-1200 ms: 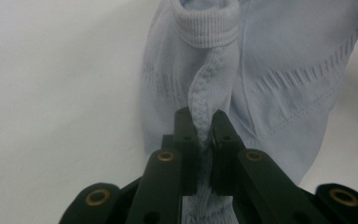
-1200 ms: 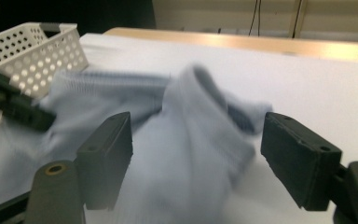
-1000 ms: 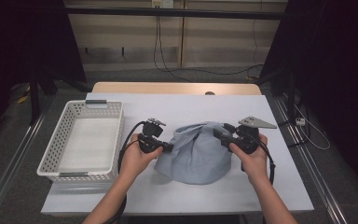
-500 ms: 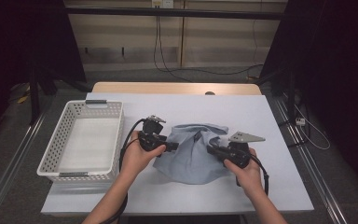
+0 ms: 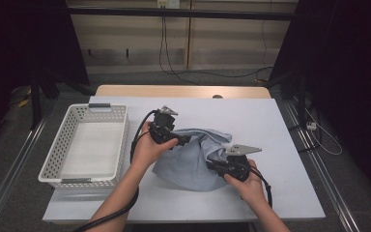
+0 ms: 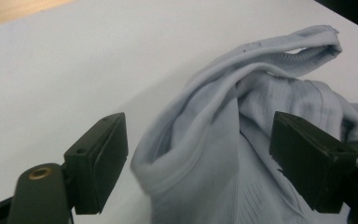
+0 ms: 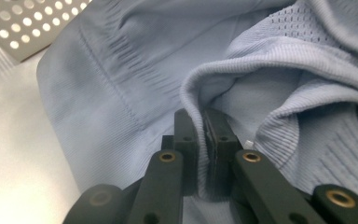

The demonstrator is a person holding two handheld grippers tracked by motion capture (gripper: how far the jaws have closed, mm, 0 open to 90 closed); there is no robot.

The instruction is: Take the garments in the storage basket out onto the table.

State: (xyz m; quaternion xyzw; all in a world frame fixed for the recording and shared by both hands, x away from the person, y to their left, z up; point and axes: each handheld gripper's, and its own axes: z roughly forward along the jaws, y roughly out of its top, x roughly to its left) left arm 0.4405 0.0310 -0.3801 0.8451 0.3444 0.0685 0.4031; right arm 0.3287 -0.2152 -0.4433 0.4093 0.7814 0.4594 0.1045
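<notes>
A light blue knitted garment point(image 5: 188, 162) lies crumpled on the white table point(image 5: 270, 125). My left gripper point(image 5: 184, 140) is at the garment's upper left edge. In the left gripper view its jaws point(image 6: 205, 154) have just been opening and now stand wide apart; a raised fold of the garment point(image 6: 261, 93) sits between them without being pressed. My right gripper point(image 5: 213, 164) is low at the garment's near right side. In the right gripper view the right gripper point(image 7: 204, 140) is shut on a ribbed hem of the garment point(image 7: 121, 70).
A white perforated basket point(image 5: 121, 140) stands on the table's left part, with nothing visible inside; its corner point(image 7: 23, 23) appears in the right gripper view. Bare tabletop lies behind and to the right of the garment. Dark curtains and cables are beyond the table.
The garment, held up between both grippers before, has sunk onto the table. The right hand came down and toward the near edge with the hem. The left jaws opened off the cloth.
</notes>
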